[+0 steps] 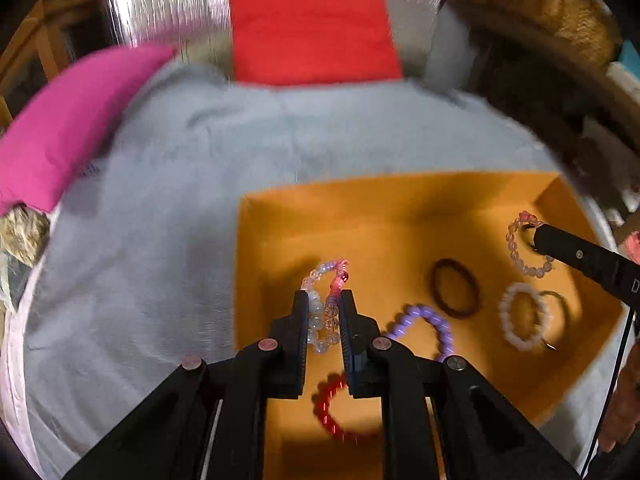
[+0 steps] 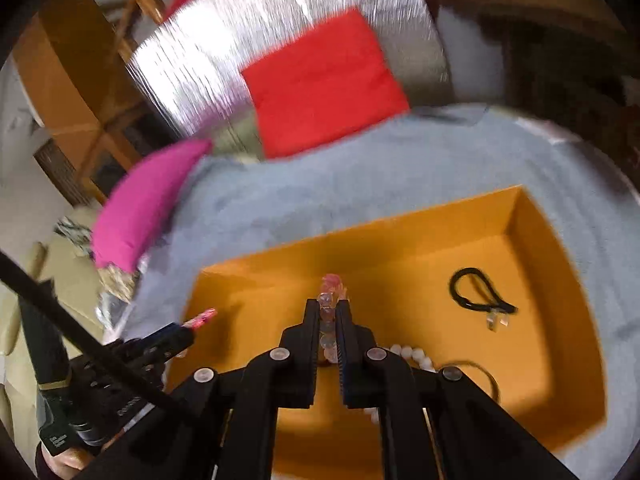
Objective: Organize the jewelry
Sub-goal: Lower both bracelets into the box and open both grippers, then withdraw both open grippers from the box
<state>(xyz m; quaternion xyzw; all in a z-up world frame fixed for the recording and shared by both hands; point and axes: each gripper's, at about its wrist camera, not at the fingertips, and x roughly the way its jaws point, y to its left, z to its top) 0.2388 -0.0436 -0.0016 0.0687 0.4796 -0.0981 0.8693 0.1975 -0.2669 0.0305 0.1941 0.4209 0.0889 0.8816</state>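
Observation:
An orange box (image 1: 280,216) sits on a grey blanket; it also shows in the right wrist view (image 2: 560,264). My left gripper (image 1: 324,298) is shut on a clear, lilac and pink beaded bracelet (image 1: 320,276) above the box's left side. My right gripper (image 2: 327,306) is shut on a pale pink beaded bracelet (image 2: 331,282), which also shows in the left wrist view (image 1: 516,240), over the box. On the box floor lie a red bracelet (image 1: 328,404), a purple one (image 1: 432,320), a brown hair tie (image 1: 456,288), a white bracelet (image 1: 520,316) and a black cord (image 2: 476,292).
The grey blanket (image 1: 160,240) covers the surface around the box. A red cushion (image 1: 312,28) lies at the back and a magenta cushion (image 1: 68,128) at the left. Wooden furniture (image 2: 68,92) stands beyond.

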